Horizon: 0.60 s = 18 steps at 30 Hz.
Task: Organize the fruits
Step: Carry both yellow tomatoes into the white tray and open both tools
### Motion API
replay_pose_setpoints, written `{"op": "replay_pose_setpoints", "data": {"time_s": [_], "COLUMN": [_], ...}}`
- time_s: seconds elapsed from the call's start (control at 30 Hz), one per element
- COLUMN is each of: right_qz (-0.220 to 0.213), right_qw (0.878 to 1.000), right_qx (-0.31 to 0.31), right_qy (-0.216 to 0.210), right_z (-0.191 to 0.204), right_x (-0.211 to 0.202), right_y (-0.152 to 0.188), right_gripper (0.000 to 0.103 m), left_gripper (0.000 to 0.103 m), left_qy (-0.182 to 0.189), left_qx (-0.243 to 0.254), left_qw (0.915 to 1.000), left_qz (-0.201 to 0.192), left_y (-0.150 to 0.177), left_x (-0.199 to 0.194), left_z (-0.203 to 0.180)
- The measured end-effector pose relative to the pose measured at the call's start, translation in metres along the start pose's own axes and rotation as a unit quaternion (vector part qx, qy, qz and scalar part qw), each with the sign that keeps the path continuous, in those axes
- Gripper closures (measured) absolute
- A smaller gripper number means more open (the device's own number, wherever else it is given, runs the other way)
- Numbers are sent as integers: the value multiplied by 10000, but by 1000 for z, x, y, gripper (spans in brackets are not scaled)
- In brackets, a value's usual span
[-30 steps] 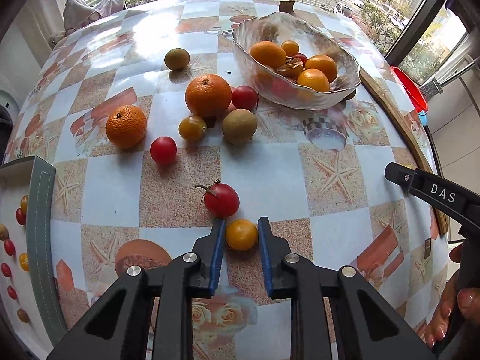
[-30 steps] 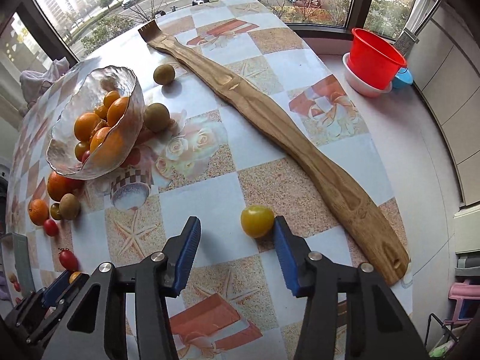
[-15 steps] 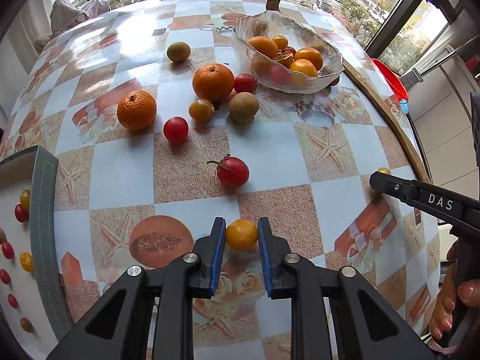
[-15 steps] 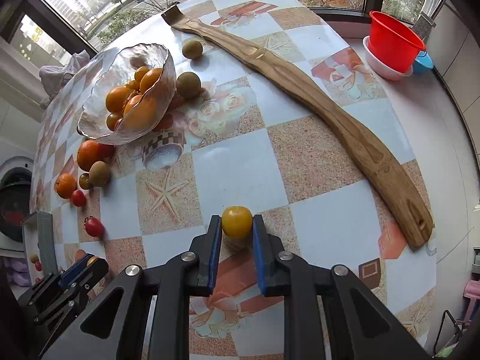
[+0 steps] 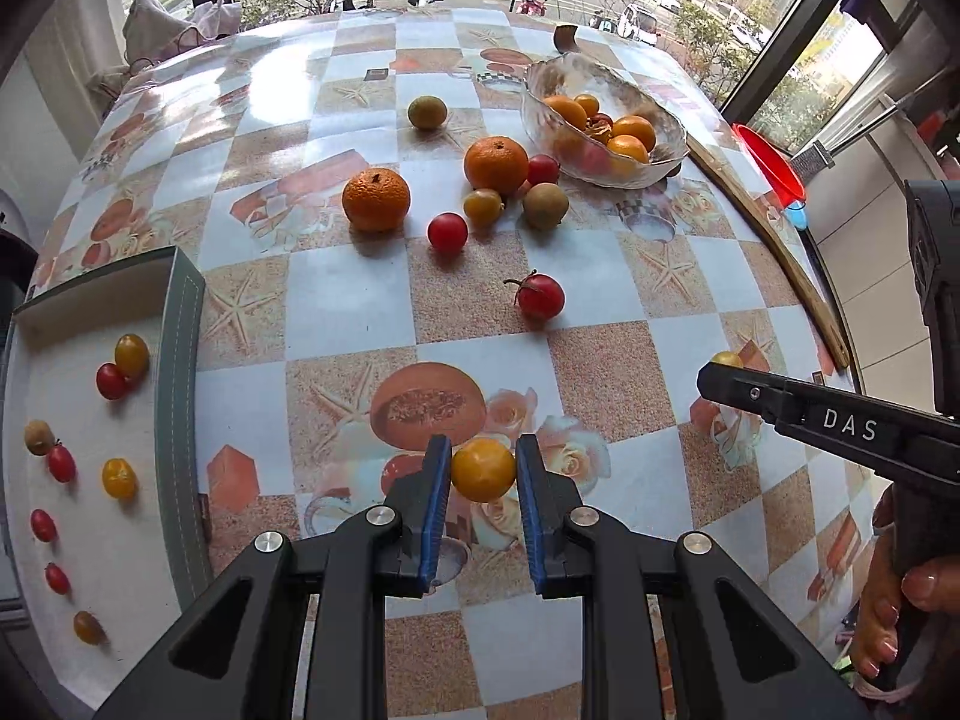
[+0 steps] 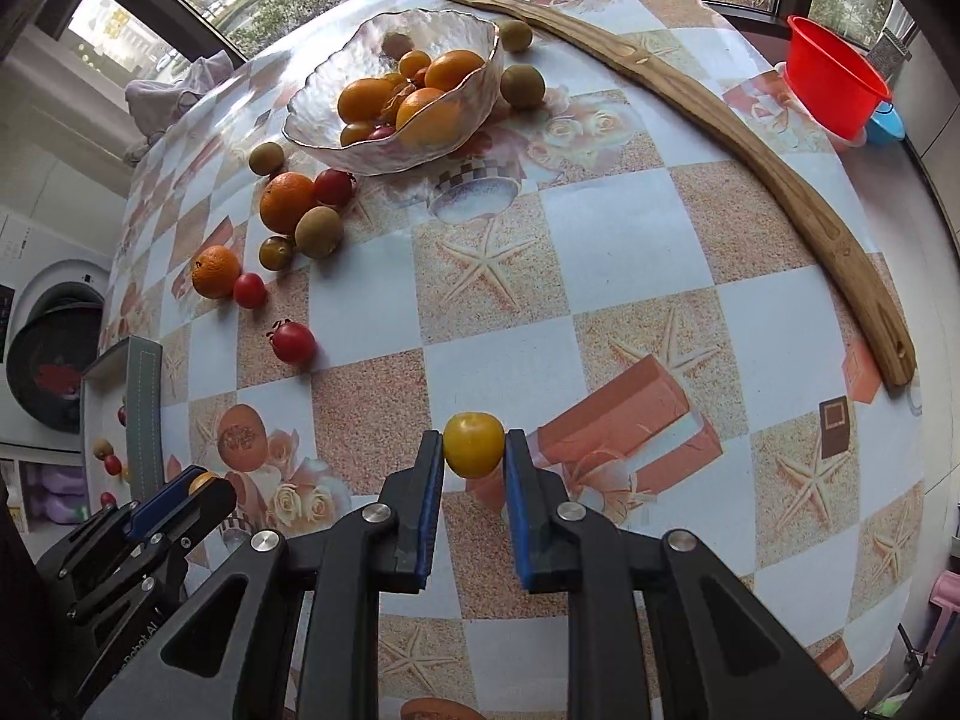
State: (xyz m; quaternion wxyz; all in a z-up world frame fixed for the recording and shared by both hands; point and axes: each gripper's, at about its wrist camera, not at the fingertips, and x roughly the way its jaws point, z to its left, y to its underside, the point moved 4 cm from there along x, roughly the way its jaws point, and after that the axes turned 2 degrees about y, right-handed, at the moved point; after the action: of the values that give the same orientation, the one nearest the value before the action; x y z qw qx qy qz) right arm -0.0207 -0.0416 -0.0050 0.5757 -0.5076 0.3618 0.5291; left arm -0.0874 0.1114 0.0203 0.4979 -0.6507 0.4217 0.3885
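While both claws are loaded, the main hazard is a dropped or crushed fruit. Your left gripper point(image 5: 483, 468) is clamped on a yellow cherry tomato point(image 5: 483, 469), held between the blue pads near their tips and clear of the tablecloth point(image 5: 336, 300). Your right gripper point(image 6: 474, 447) is likewise clamped on a second yellow tomato point(image 6: 473, 444), again right at the tips; its jaws have just been closing, and the fruit now sits between them.

Findings:
- Tip grip on a smooth round fruit. Any sharp swing or wrist roll may squirt it out ahead of the claw, and it would likely roll across the table.
- Soft skin. Squeezing harder to compensate may split it.
- The white tray point(image 5: 180, 360), to the left of your left claw, already carries small tomatoes. A release from height there may scatter them or bounce the new one out over the rim.
- The stemmed red tomato point(image 5: 540, 297) lies just ahead of your left claw; a low pass may knock it.
- Your two grippers work side by side. Crossing paths toward the same tray risks a collision.
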Motion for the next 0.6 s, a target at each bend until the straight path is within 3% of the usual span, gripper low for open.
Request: {"op": "replay_pose_setpoints", "data": {"time_s": [0.6], "right_qz": [219], "right_qw": [9905], "right_qx": [-1249], "right_qy": [-534], "right_z": [154], "right_x": [6], "right_y": [17], "right_gripper": [81], "left_gripper": [79], "left_qy": [-523], "left_qx": [-880], "left_qw": [9940], "left_qz": [-377], "left_y": [40], "left_x": [-67], "left_z": [117]}}
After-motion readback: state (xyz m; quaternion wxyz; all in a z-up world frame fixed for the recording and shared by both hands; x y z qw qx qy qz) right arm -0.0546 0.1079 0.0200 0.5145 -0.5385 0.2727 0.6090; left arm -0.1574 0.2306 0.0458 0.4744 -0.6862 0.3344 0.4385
